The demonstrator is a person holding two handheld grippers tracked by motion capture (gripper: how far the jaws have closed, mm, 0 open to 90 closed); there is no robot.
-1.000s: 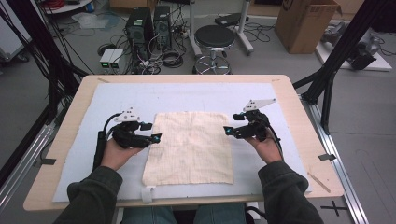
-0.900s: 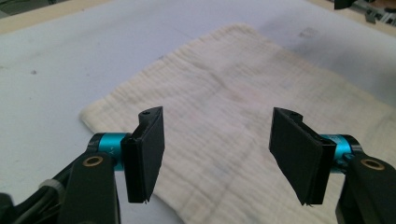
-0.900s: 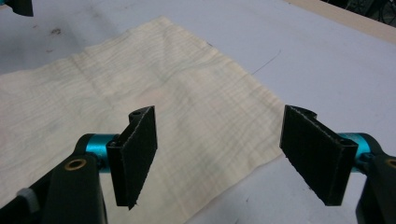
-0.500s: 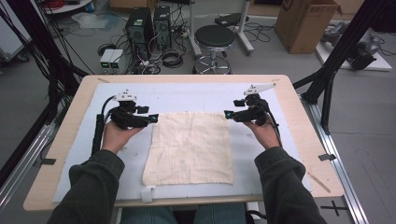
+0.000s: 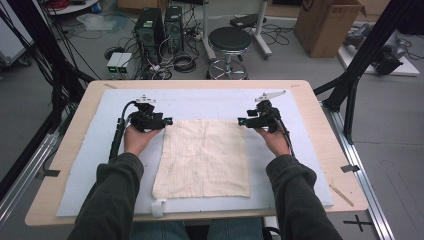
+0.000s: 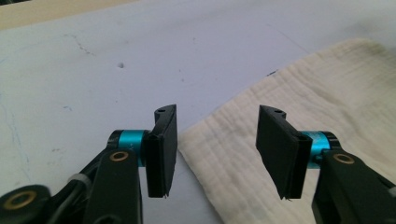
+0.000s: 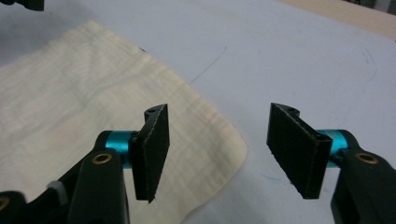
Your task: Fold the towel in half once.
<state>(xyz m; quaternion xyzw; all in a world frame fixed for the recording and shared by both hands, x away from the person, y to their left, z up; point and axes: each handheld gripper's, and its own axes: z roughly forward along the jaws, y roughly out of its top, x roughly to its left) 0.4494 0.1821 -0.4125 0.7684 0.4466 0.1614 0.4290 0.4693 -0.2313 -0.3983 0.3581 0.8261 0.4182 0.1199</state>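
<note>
- The cloth (image 5: 202,157) lies flat at the mat's (image 5: 90,175) middle, unmoved since the earlier frames.
- The left gripper (image 5: 169,120) has gone from the cloth's 9 o'clock edge to its 11 o'clock corner; its jaws have just been closing, with the corner between them, ungripped.
- The right gripper (image 5: 240,121) likewise reached the 1 o'clock corner, jaws narrowing but apart, straddling it.

The cloth (image 5: 204,157) in front of me is a cream, loosely woven square with a faint grid pattern. It lies spread flat on the pale blue mat (image 5: 90,175), slightly wrinkled. Its far edge runs between my two hands, its far corners rounded, its near edge close to the mat's near side.
</note>
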